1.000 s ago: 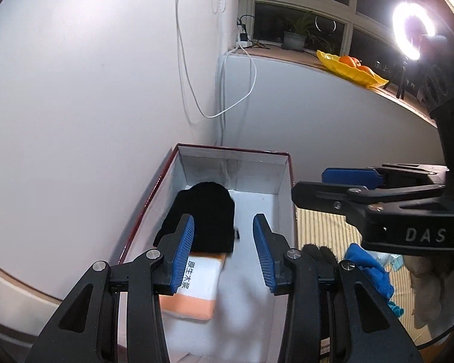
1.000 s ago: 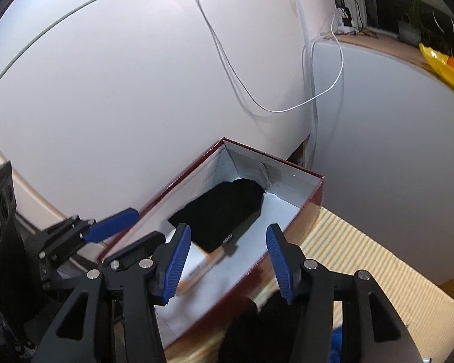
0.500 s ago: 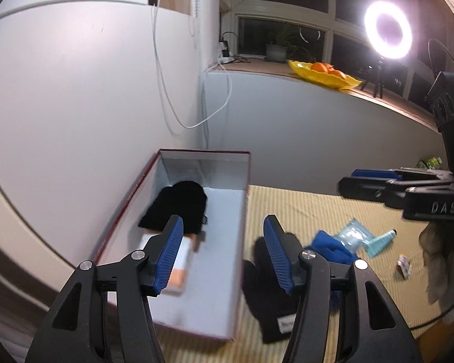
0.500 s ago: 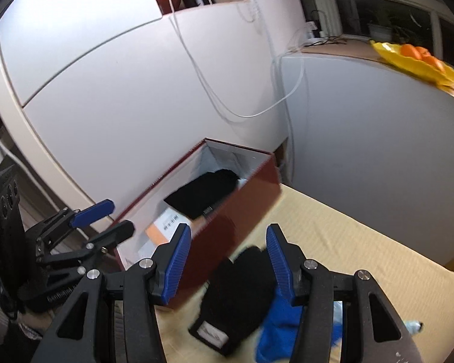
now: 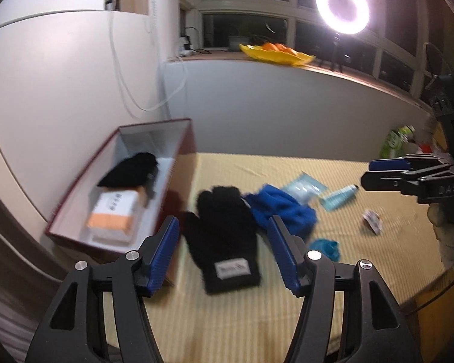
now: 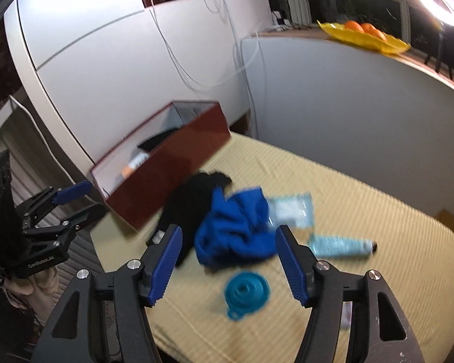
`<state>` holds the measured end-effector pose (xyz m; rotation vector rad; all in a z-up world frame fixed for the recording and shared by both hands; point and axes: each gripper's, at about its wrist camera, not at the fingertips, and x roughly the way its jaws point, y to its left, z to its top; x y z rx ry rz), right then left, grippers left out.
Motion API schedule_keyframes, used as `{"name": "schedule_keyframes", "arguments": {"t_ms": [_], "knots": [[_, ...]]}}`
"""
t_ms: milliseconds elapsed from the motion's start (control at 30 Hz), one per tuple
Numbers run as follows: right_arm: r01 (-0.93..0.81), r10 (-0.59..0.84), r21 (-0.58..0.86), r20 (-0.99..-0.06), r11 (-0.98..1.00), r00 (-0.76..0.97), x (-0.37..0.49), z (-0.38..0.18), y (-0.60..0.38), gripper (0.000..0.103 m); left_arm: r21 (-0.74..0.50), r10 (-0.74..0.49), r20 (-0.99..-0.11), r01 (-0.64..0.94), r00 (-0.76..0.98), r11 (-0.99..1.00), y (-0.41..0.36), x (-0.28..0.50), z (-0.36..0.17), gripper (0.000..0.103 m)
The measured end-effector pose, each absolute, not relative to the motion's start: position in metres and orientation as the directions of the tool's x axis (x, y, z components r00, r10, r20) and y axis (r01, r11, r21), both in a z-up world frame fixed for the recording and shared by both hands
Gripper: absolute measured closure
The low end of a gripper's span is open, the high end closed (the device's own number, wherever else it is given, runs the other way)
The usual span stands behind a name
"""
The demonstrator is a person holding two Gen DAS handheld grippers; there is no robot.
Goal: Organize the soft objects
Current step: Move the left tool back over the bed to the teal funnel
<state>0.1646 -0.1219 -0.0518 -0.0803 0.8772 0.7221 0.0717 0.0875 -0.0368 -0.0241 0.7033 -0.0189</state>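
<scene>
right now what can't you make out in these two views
- Label on the black glove, left wrist view: motion blur, text unreadable.
- Inside of the red box, right wrist view: its near wall hides most of the contents.
- Blue cloth, both views: crumpled and blurred, what garment it is unclear.
- Small packet, left wrist view: too small and blurred to identify.

The left wrist view looks forward and downward between its 2 blue-padded fingers, from above the near edge of the yellow striped mat (image 5: 257, 317), toward the windowsill. The right wrist view looks down from farther right, facing the white wall. Both share the open dark red cardboard box (image 5: 183, 163) (image 6: 178, 163), the black knitted glove (image 5: 224, 227) (image 6: 187, 208) and the crumpled blue cloth (image 5: 284, 211) (image 6: 236, 230).
</scene>
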Motion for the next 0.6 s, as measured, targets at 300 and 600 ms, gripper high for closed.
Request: {"name": "schedule_keyframes", "arguments": {"t_ms": [300, 600], "knots": [[-0.572, 0.54, 0.257, -0.738, 0.779, 0.404, 0.146, -0.076, -0.155, 0.043, -0.017, -0.092, -0.673, 0.109, 0.734, 0.994, 0.044, 0.059, -0.058, 0.043], [-0.555, 0.536, 0.281, -0.757, 0.783, 0.373, 0.138, -0.094, -0.174, 0.043, -0.089, -0.154, -0.719, 0.13, 0.678, 0.988, 0.035, 0.056, -0.092, 0.043]]}}
